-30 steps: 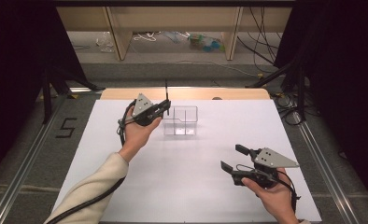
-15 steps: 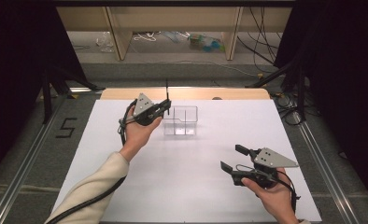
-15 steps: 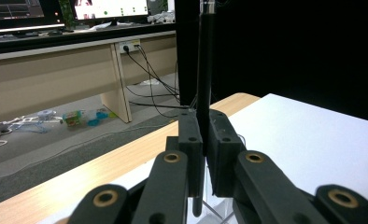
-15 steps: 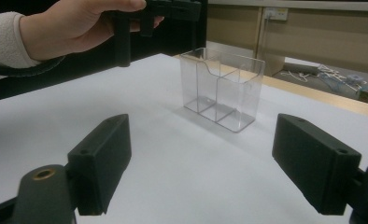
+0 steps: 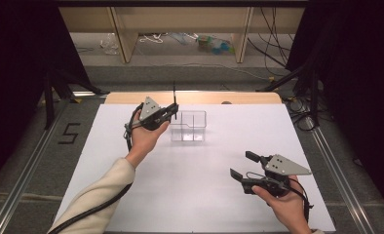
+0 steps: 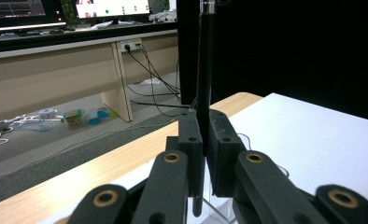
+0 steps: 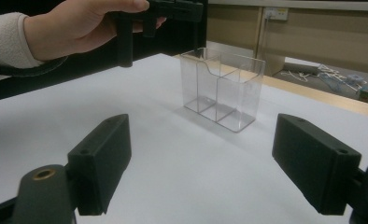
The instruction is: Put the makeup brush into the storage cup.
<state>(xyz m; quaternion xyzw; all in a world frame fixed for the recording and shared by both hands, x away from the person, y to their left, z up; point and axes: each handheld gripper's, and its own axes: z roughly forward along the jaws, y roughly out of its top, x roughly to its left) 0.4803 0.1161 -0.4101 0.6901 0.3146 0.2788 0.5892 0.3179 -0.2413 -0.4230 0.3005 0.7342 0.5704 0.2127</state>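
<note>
Black pen (image 6: 204,70) stands upright, clamped in the left hand-held gripper (image 6: 203,140).

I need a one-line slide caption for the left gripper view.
Left gripper clamps a thin black pen upright above a clear plastic box.

- The left gripper (image 6: 203,140) is clamping its two black jaws on a thin black rod (image 6: 205,70), which is standing upright between them.
- The rod's lower tip is hanging just above a clear plastic edge (image 6: 219,215).
- A white table surface (image 6: 322,140) is stretching away at right, a wooden edge (image 6: 102,172) running alongside.
</note>
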